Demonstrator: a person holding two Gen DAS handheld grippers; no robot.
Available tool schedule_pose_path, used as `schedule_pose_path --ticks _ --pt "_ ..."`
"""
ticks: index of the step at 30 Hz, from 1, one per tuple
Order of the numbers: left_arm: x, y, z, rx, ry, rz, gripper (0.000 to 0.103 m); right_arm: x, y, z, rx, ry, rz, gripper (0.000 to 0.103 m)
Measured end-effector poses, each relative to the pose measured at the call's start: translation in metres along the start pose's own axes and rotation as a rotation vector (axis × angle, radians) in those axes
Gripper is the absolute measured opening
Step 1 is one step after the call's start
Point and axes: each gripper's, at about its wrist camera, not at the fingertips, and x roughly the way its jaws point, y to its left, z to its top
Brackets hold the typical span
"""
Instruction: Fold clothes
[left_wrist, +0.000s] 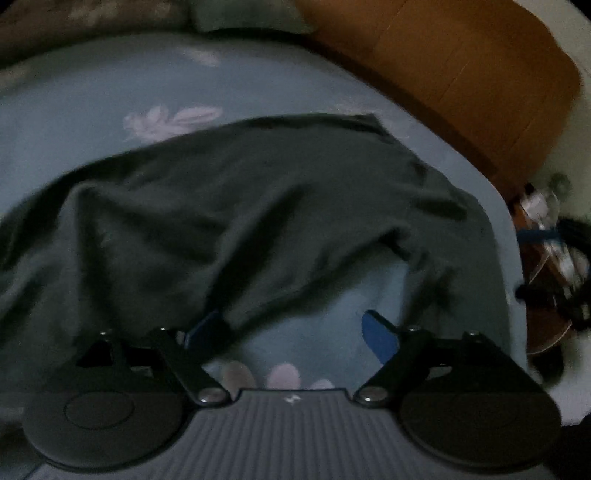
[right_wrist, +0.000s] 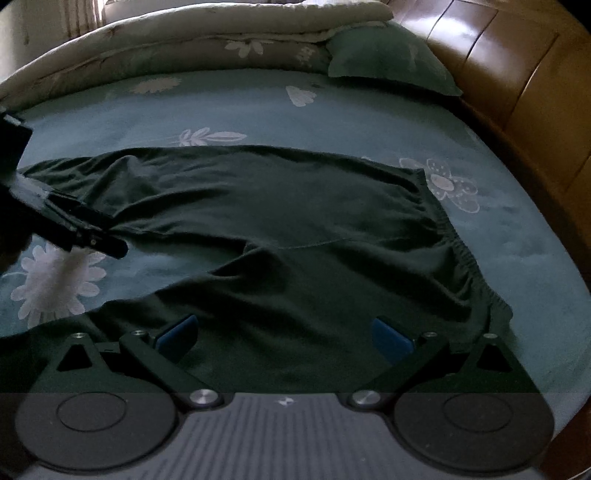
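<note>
Right wrist: left gripper angled down, fingers apart over trousers.

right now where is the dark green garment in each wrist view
Left wrist view: the dark green garment fills the middle and left, its near edge draped over the left claw's left finger.
Right wrist view: it stretches across the centre, under the right claw.
Shared landmark: the wooden headboard, upper right in both.

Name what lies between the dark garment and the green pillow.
Only bare sheet with flower prints; the right wrist view shows the garment and pillow apart.
</note>
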Motion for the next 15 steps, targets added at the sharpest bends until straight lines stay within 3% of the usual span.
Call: schedule_pose_path --ticks 3,8,12,15 --pt "-0.009 -0.011 0.011 0.037 -0.016 -0.053 0.085 0.000 -0.005 -0.002 0.018 0.015 -0.009 0.102" --pt "0.007 -0.024 0.044 0.056 -0.096 -0.054 0.086 -0.003 -0.009 -0.002 0.041 0.015 -0.028 0.102" --pt "0.041 -0.018 0.044 -0.024 -0.054 -0.039 0.086 -0.006 -0.011 -0.001 0.033 0.003 -0.038 0.102" --pt "0.039 -0.028 0.036 0.012 -0.018 -0.054 0.086 -0.011 -0.019 -0.006 0.061 -0.002 -0.046 0.102"
